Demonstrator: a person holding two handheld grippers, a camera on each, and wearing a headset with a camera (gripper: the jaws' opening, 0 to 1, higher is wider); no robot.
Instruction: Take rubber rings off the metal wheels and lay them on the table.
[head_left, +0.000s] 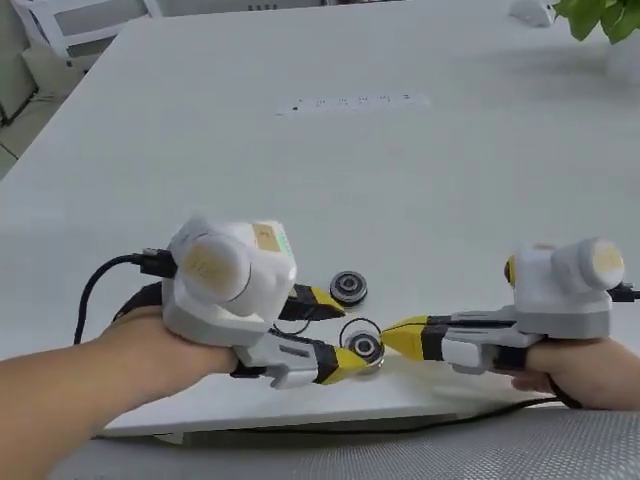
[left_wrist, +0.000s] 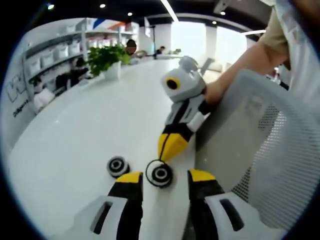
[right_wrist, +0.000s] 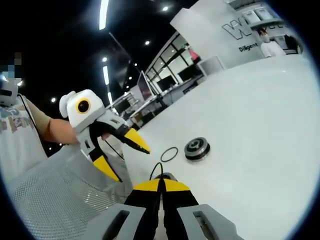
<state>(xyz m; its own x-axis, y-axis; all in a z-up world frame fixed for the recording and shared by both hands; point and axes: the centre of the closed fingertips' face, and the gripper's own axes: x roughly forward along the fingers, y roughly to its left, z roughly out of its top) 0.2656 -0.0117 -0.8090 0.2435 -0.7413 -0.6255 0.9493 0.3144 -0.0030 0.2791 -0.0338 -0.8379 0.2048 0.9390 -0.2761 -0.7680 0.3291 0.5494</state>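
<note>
Left gripper view: left gripper (left_wrist: 165, 176) jaws apart, metal wheel (left_wrist: 160, 174) between them.
Right gripper (right_wrist: 160, 181): pinched on rubber ring (right_wrist: 154, 169).
Risk: unclamped metal wheel drags along.

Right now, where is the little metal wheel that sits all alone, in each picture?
Head view: the lone wheel lies below centre, a little to the right, just beyond the yellow tips.
Left gripper view: lower left, just left of this view's own jaws.
Right gripper view: right of centre, to the right of a thin black rubber ring.
Shared landmark: the left hand-held gripper, whose yellow tips are near the wheel in every view.
</note>
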